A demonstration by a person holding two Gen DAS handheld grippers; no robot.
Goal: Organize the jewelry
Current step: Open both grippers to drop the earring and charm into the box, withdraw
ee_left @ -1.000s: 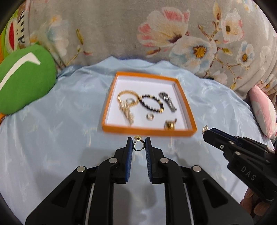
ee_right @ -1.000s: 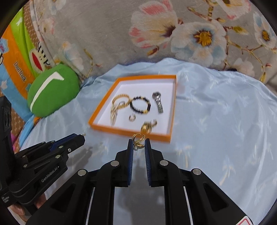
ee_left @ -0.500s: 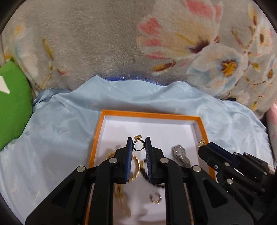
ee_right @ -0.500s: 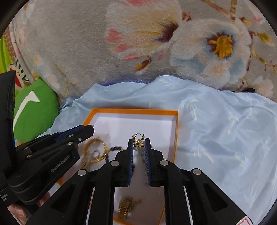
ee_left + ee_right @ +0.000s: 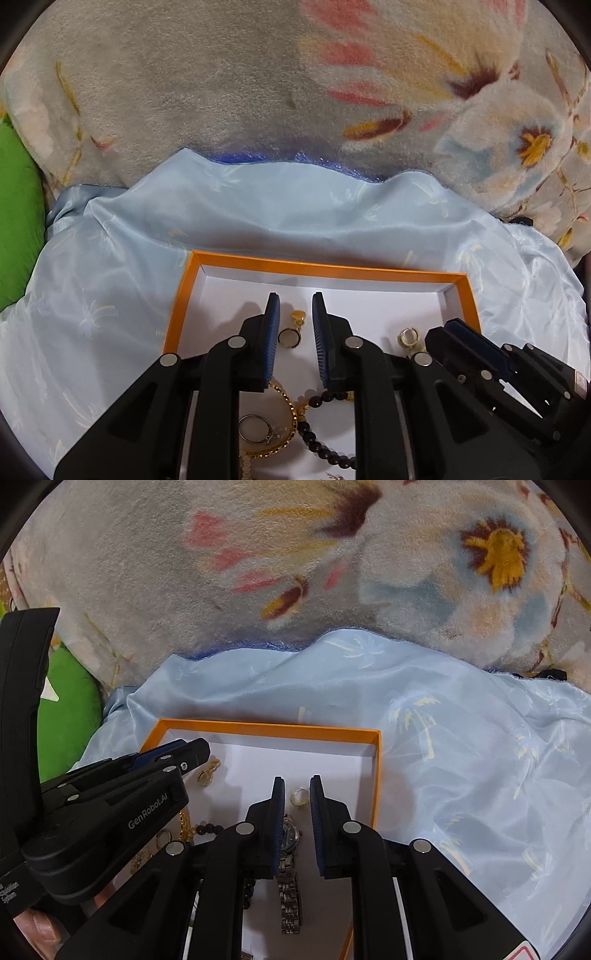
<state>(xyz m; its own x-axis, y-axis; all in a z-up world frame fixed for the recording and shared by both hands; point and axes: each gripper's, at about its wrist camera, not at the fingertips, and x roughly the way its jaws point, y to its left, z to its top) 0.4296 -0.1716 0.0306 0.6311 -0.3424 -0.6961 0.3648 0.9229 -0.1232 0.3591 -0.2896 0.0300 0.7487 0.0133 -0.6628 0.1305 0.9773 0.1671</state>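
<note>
An orange-rimmed white tray (image 5: pixel 183 291) (image 5: pixel 375 775) lies on pale blue cloth. My left gripper (image 5: pixel 294 310) is open over the tray; a gold earring (image 5: pixel 291 332) lies on the tray floor between its fingers. My right gripper (image 5: pixel 297 794) is open too, with another gold earring (image 5: pixel 300 798) lying between its fingers; this earring also shows in the left wrist view (image 5: pixel 406 338). Nearer in the tray lie a gold bracelet (image 5: pixel 284 424), a ring (image 5: pixel 255 434), a black bead bracelet (image 5: pixel 317 439) and a silver watch (image 5: pixel 290 882).
A grey floral blanket (image 5: pixel 258 92) rises behind the tray. A green cushion (image 5: pixel 16 221) sits at the left. The blue cloth (image 5: pixel 461 757) spreads right of the tray. The left gripper body (image 5: pixel 110 812) fills the left of the right wrist view.
Both grippers moved forward and down over the tray, then opened. The two gold earrings they held now lie on the tray floor between the fingers.
</note>
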